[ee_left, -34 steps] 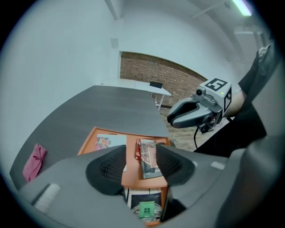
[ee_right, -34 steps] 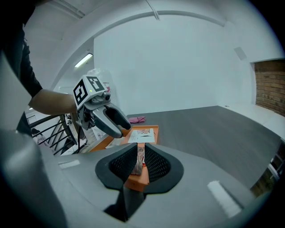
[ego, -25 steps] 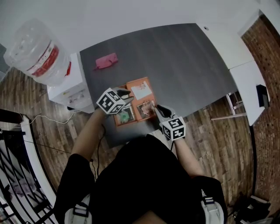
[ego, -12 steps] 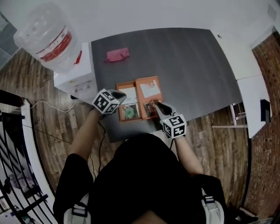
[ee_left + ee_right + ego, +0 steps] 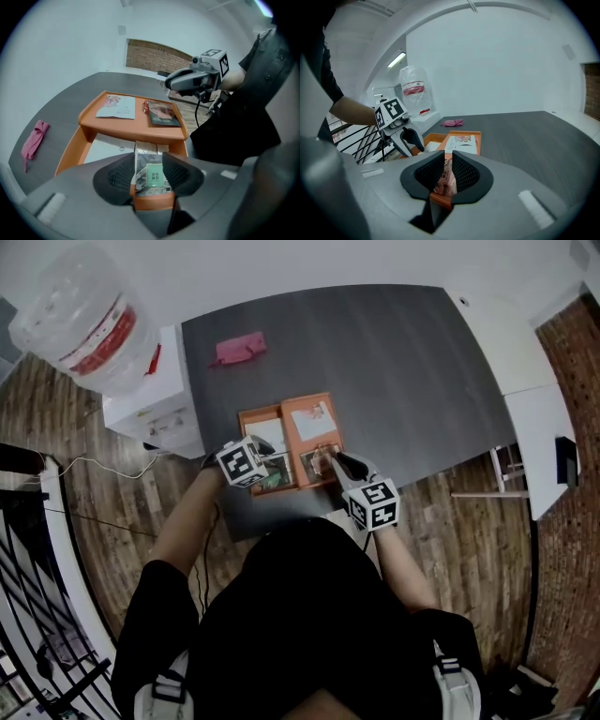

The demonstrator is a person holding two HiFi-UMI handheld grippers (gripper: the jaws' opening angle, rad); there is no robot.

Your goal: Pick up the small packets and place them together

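Dark grey table (image 5: 403, 352) fills the head view, two orange trays (image 5: 246, 416) side by side near its front edge; the left gripper (image 5: 270, 463) has dropped onto the left tray, over a green-labelled packet (image 5: 273, 481), while the right gripper (image 5: 334, 463) sits at a reddish packet (image 5: 317, 463) in the other; left gripper view — jaws, just opening, stand wide either side of the green-labelled packet, pads not pressing, so that pick is not yet made; right gripper view — fingers narrow, pinching the reddish packet.
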